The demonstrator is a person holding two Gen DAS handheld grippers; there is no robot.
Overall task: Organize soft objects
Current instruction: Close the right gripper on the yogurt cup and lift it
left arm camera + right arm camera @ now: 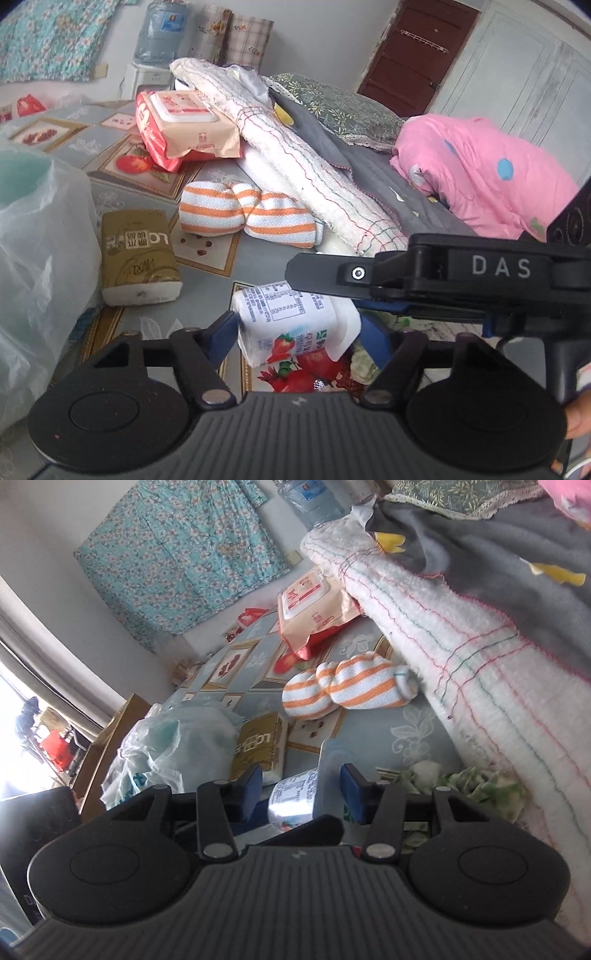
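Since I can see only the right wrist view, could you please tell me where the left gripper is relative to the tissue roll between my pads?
Observer: The left gripper straddles that same tissue roll, with one blue pad right at the roll's end.
Operator: Thank you. Is anything loose on the roll?
Observer: Yes, a white sheet hangs loose from its other end, beside the second pad.
Operator: And what lies beyond the grey blanket?
Observer: A bunched pink quilt with blue dots.
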